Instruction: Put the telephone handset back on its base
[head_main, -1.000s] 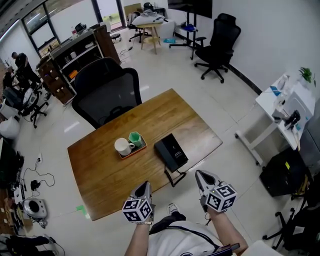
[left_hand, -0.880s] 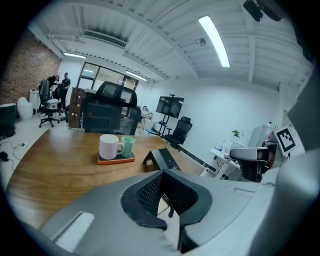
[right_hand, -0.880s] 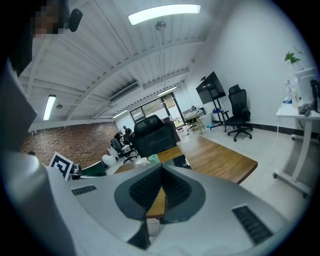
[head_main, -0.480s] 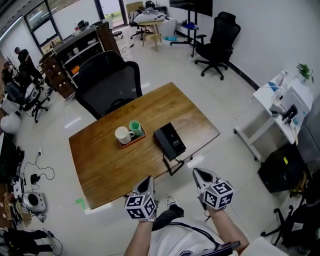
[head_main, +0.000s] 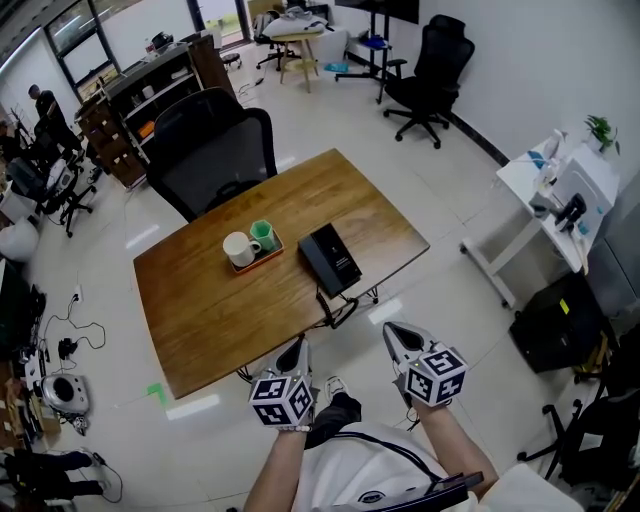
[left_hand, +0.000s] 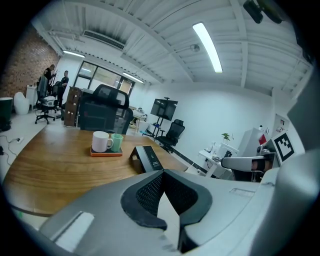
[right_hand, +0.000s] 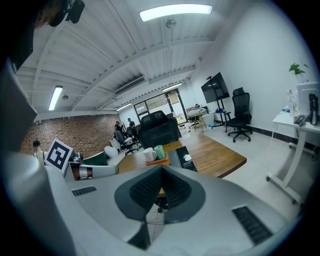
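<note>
The black telephone (head_main: 330, 258) lies on the wooden table (head_main: 200, 310), near its front edge. A black looped piece (head_main: 338, 312) hangs just below that edge; I cannot tell whether it is the handset. The phone also shows in the left gripper view as a black slab (left_hand: 148, 157) and in the right gripper view (right_hand: 185, 159). My left gripper (head_main: 297, 348) and right gripper (head_main: 392, 330) are held close to my body, short of the table, both shut with nothing in them. Their jaws meet in the left gripper view (left_hand: 162, 192) and the right gripper view (right_hand: 161, 187).
An orange tray with a white mug (head_main: 238, 247) and a green cup (head_main: 264, 235) sits left of the phone. A black office chair (head_main: 215, 150) stands behind the table. A white side desk (head_main: 550, 200) and a black case (head_main: 555, 330) are to the right.
The table and phone have slid up and away in the head view. Both grippers stay shut and keep their place near my body.
</note>
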